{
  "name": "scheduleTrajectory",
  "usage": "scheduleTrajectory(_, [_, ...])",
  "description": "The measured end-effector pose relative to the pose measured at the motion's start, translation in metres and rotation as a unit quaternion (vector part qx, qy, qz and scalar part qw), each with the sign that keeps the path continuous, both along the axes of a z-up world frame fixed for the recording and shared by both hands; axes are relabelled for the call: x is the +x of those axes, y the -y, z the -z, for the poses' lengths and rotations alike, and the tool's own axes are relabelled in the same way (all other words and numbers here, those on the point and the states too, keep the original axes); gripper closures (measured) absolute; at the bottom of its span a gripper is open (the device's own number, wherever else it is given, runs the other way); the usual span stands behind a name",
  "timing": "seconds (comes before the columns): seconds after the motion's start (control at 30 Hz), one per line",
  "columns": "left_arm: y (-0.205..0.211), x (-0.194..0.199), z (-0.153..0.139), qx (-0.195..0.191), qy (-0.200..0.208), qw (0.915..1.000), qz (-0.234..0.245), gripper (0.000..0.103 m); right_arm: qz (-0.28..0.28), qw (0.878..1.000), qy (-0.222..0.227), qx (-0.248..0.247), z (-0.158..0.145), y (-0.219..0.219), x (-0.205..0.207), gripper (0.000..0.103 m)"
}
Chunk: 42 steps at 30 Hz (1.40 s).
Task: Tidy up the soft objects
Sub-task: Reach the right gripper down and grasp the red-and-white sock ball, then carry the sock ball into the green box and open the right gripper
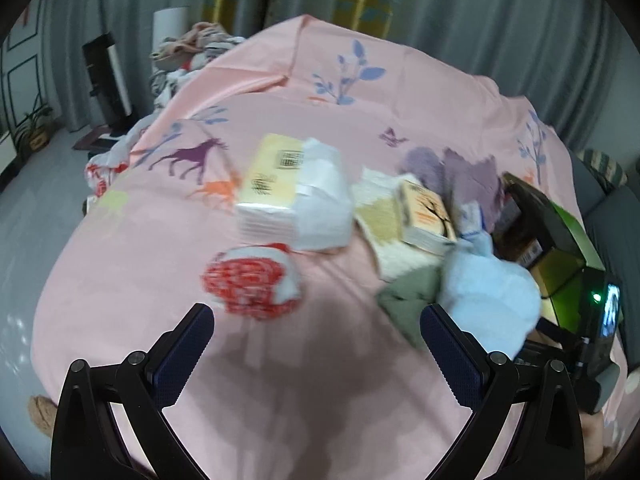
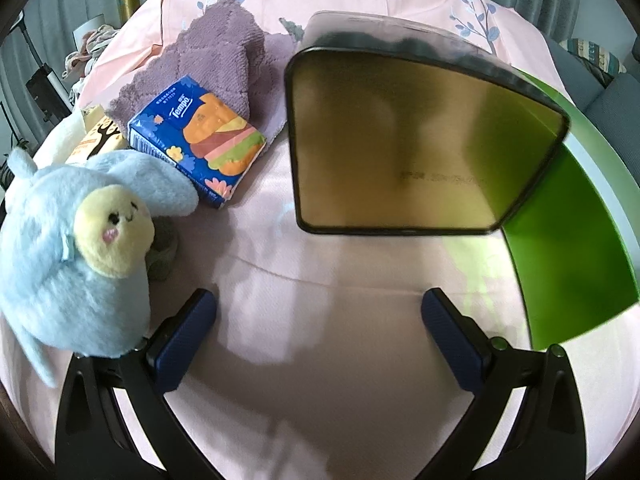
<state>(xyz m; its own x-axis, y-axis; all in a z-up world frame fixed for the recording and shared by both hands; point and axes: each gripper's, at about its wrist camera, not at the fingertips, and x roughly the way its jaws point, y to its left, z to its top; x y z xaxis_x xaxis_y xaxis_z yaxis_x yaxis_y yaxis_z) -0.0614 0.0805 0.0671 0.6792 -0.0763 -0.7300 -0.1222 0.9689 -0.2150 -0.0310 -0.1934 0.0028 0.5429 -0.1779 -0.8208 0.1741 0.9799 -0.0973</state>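
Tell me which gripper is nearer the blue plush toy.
Right. The blue plush toy presses against the right gripper at its left finger; the left gripper hangs apart, the toy beyond its right finger.

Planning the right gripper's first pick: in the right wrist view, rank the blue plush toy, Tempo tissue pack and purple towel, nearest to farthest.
1. Blue plush toy, beside the left finger of the right gripper.
2. Tempo tissue pack, farther back, left.
3. Purple towel, behind the pack.

Your left gripper (image 1: 317,320) and right gripper (image 2: 319,306) each show black angular frames, round pivot screws and dark blue ribbed finger pads (image 2: 188,334).
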Motion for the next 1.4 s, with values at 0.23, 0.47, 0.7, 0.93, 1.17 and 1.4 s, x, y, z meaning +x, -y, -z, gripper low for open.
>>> scheduleTrajectory(0.23, [-0.036, -0.005, 0.009, -0.042, 0.0, 0.9991, -0.011, 0.0, -0.001, 0.997, 0.074, -0.009, -0.072, 0.003, -0.032, 0.002])
scheduleTrajectory(0.47, [-0.051, 0.005, 0.021, -0.06, -0.009, 0.9977, -0.029, 0.0, -0.097, 0.981, 0.107, 0.132, -0.134, -0.05, -0.03, 0.016])
scheduleTrajectory(0.7, [-0.078, 0.01, 0.033, -0.121, -0.015, 0.9916, -0.043, 0.013, -0.205, 0.947, -0.03, 0.247, -0.095, -0.159, 0.056, 0.034])
scheduleTrajectory(0.93, [-0.094, 0.02, 0.048, -0.163, -0.021, 0.985, -0.054, 0.022, -0.197, 0.94, -0.121, 0.252, -0.035, -0.202, 0.109, 0.036])
scheduleTrajectory(1.17, [-0.082, 0.027, 0.052, -0.181, -0.022, 0.983, -0.025, 0.058, -0.198, 0.929, -0.148, 0.276, -0.013, -0.208, 0.109, 0.055])
scheduleTrajectory(1.4, [-0.052, 0.011, 0.024, -0.132, 0.007, 0.9912, 0.002, 0.058, -0.206, 0.928, -0.111, 0.29, -0.034, -0.188, 0.079, 0.058])
